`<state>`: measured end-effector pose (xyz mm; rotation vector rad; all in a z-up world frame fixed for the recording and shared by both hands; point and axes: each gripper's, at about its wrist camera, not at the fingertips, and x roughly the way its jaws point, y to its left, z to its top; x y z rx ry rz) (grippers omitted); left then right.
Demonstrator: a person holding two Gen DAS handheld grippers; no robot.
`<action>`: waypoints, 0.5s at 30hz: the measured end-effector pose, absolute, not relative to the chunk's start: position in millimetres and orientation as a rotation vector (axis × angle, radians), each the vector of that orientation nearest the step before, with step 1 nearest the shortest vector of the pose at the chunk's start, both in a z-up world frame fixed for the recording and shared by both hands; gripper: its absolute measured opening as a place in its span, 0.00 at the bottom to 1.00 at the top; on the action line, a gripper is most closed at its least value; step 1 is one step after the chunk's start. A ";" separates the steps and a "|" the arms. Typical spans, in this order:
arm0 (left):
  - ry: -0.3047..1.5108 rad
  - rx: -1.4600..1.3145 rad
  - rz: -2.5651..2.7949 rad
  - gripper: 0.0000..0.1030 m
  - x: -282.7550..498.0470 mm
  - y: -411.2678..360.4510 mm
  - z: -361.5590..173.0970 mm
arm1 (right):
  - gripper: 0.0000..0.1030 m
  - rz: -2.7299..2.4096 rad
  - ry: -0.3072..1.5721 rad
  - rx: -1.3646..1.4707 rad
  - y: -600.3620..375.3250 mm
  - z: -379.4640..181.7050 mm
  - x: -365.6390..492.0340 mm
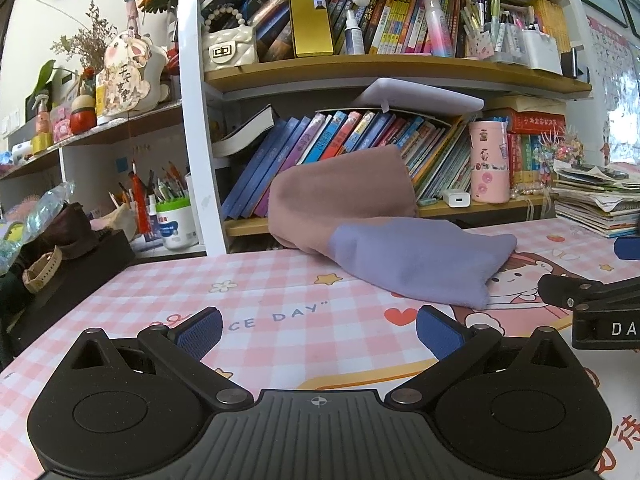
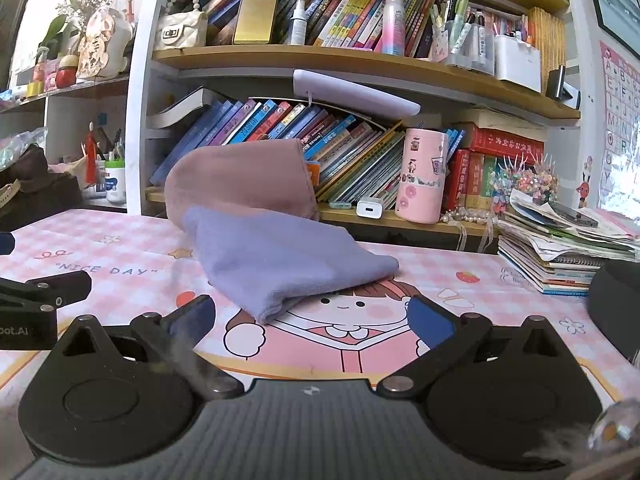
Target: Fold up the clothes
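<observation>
Two soft folded cloths point(image 1: 416, 264), both claws point(image 1: 318, 334) point(image 2: 312, 318) agape

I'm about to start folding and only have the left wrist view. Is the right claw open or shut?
Observer: Open. The right claw has its fingers spread, with nothing between them.
Operator: Where is the cloth from there?
Observer: The purple cloth lies just ahead, with its near corner left of the claw's centre line.
Operator: Anything off to its right?
Observer: A dark rounded object sits at the right edge of that view. I can't tell what it is.
</observation>
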<state>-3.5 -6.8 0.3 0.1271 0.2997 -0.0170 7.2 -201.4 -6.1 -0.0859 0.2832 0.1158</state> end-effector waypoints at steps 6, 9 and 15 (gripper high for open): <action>0.286 0.132 -0.014 1.00 -5.1 -7.2 1.4 | 1.00 0.118 0.279 -0.086 -201.3 -5.8 6.3; 0.279 0.133 -0.010 1.00 -6.4 -7.1 1.6 | 1.00 0.118 0.278 -0.087 -201.3 -6.0 6.1; 0.267 0.149 -0.004 1.00 -8.0 -10.5 2.4 | 1.00 0.121 0.279 -0.096 -200.4 -6.9 5.8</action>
